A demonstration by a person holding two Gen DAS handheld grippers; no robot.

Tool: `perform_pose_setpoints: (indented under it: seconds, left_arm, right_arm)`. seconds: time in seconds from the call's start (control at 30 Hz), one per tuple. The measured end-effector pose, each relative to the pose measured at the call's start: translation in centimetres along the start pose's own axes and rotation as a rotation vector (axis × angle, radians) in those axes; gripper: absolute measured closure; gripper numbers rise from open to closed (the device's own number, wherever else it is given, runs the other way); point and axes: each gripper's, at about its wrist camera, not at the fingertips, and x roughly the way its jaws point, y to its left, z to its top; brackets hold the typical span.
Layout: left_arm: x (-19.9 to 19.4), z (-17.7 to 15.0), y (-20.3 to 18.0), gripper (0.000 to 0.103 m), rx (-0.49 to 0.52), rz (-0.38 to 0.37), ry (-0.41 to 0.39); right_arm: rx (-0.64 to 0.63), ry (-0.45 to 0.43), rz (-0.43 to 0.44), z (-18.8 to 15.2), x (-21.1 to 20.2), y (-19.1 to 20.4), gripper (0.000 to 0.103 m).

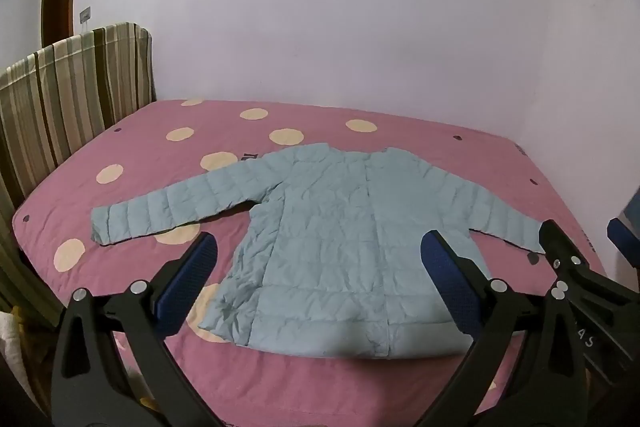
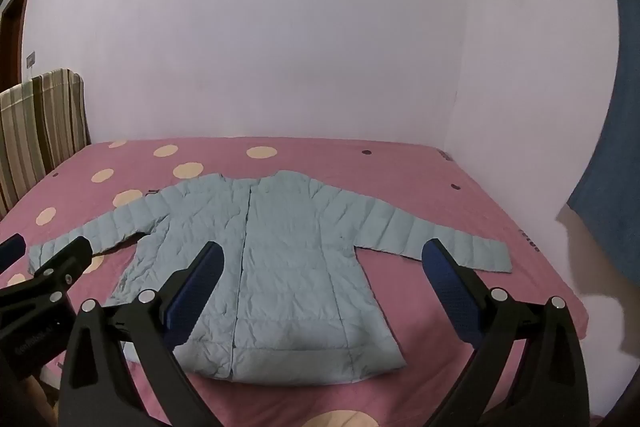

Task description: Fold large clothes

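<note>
Nearest to us, the left tongs (image 1: 318, 277) hung wide open with nothing between their blue pads, and the right tongs (image 2: 320, 283) stood just as wide and just as empty, both above the near edge of the bed and clear of the cloth. Just beyond them lay the pale blue quilted puffer jacket (image 1: 332, 239), spread flat and front up on the pink bedcover with cream dots (image 1: 132, 143). Its hem was the nearest part, its collar the farthest, so the body ran away from us while the two sleeves stretched out left and right across the bed. We judged that crosswise span to be what the first fold would turn on: the left sleeve (image 1: 160, 207) reached out on the left tongs' side, and the right sleeve (image 2: 436, 235) lay just beyond the right tongs' right-hand pad. Farther off stood the striped headboard (image 1: 72, 87) at the left and the plain pale wall (image 1: 320, 7).
</note>
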Motion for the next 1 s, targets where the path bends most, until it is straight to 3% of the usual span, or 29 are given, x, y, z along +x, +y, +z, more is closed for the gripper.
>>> perform_pose_setpoints:
  seconds: [1.0]
  left_arm:
    - [0.46,-0.39,-0.14,0.002,-0.013,-0.015,0.024]
  right_arm:
    - [-0.005,0.013,0.001,0.21,-0.30,0.26,0.005]
